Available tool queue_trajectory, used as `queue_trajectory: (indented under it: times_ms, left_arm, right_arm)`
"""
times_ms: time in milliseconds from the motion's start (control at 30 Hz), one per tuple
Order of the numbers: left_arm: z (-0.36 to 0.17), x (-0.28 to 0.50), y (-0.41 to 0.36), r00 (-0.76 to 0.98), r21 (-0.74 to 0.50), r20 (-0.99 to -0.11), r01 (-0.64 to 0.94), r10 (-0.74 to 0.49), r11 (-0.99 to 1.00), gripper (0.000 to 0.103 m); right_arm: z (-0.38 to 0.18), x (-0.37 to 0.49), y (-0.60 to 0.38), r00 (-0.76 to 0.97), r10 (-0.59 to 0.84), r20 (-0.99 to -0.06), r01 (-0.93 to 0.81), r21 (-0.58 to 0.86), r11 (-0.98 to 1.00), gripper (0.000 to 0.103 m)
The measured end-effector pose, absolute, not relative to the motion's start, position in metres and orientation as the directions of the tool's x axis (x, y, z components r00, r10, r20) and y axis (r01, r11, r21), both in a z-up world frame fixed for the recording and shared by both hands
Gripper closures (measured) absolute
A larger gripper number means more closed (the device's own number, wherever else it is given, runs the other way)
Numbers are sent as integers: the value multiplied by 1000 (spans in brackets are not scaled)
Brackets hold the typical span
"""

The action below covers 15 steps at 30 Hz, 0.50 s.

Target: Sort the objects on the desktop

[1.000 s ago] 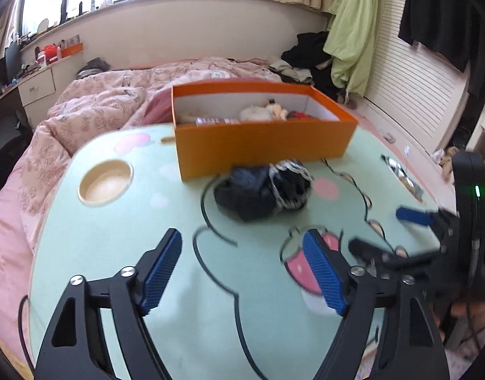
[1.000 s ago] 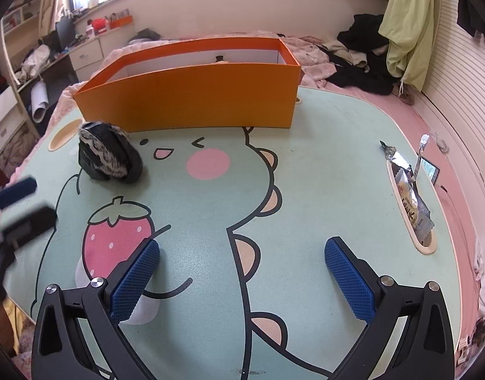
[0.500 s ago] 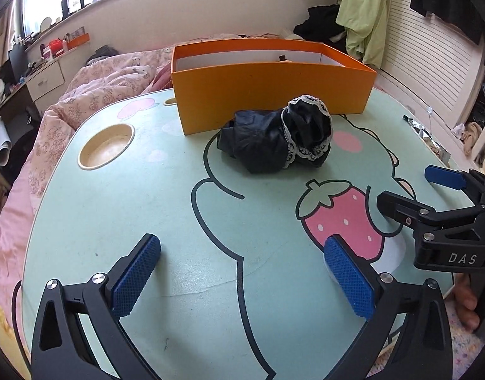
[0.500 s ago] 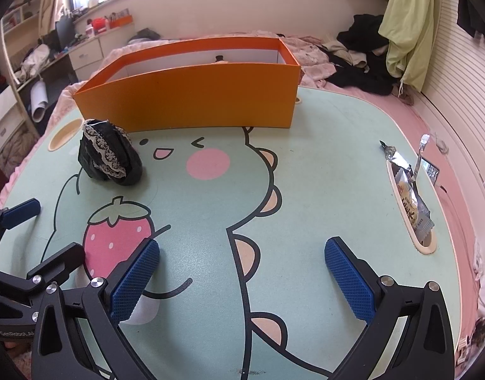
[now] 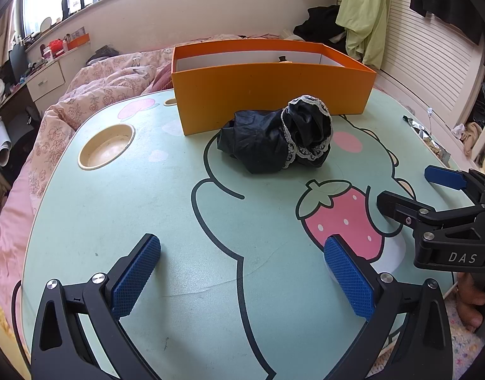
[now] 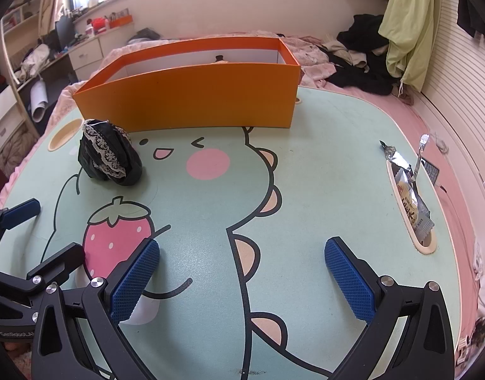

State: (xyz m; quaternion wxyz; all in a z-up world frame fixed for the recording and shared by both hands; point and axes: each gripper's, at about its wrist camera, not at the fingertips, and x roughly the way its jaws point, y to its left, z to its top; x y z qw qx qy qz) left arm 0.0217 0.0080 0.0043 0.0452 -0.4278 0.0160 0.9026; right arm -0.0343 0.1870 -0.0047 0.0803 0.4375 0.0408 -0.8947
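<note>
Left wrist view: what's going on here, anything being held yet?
Nothing is held. A person has a gripper in each hand above the table. The left gripper and right gripper are both open and empty. A bundle of black cloth with lace trim lies on the table in front of the orange box, not yet in it. Snack wrappers sit in a slot at the table's edge.

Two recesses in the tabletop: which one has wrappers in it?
The long slot at the table's right edge holds snack wrappers; the round cup recess on the left has nothing in it.
</note>
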Motion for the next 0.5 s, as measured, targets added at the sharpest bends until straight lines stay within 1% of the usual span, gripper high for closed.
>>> queue_trajectory:
  times_ms: [500]
  left_arm:
    - [4, 23, 7, -630, -9, -773, -95, 68, -995, 0]
  right_arm:
    - [-4, -35, 189, -604, -108, -790, 179, -3, -984, 0]
